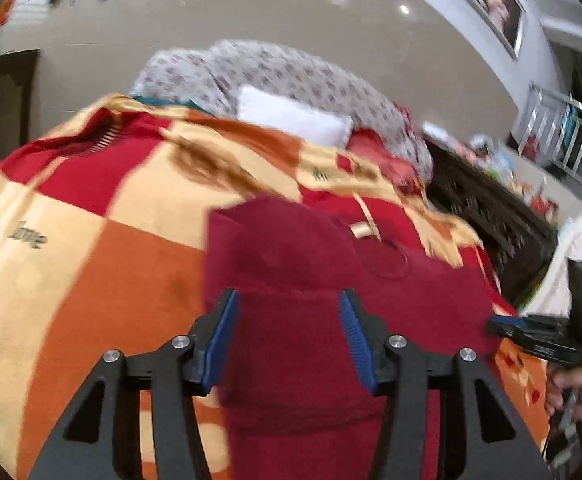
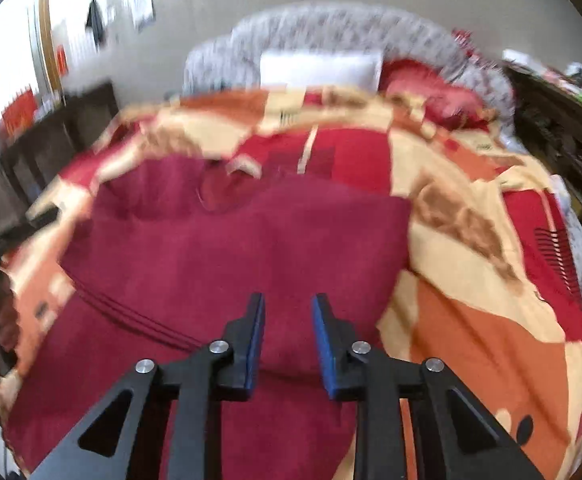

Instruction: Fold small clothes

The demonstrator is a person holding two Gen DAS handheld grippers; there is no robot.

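Nearest the left wrist camera, the left tool [image 1: 289, 312] stands with its two blue-padded fingers [image 1: 219, 340] moderately wide apart and nothing pinched between them. Just below and ahead of it lies the dark red fleece garment [image 1: 291, 264], spread on the bed's checked red, orange and cream blanket [image 1: 91, 240]; the pads frame the cloth without pressing on it. This view alone shows the right tool [image 1: 509, 326] from the side, at the garment's right edge, its blue tips close together, with the person's hand [image 1: 575, 388] gripping the handle. Also seen only here are one framed picture [image 1: 495, 4] on the wall and a metal railing [image 1: 567, 136] at far right. One white pillow [image 1: 291, 116] leans on a floral padded headboard [image 1: 283, 68].

Close to the right wrist camera, the same right tool [image 2: 287, 320] shows two blue pads [image 2: 325, 344] at a narrow gap, empty. One garment [image 2: 231, 252] lies directly under and ahead of them, its neck opening toward the headboard, though motion blur softens its edges. Only this view shows the garment's full width and a bright window [image 2: 3, 60] at left. The left tool's dark tip [image 2: 31, 220] enters from the left edge. The pillow and headboard appear again.
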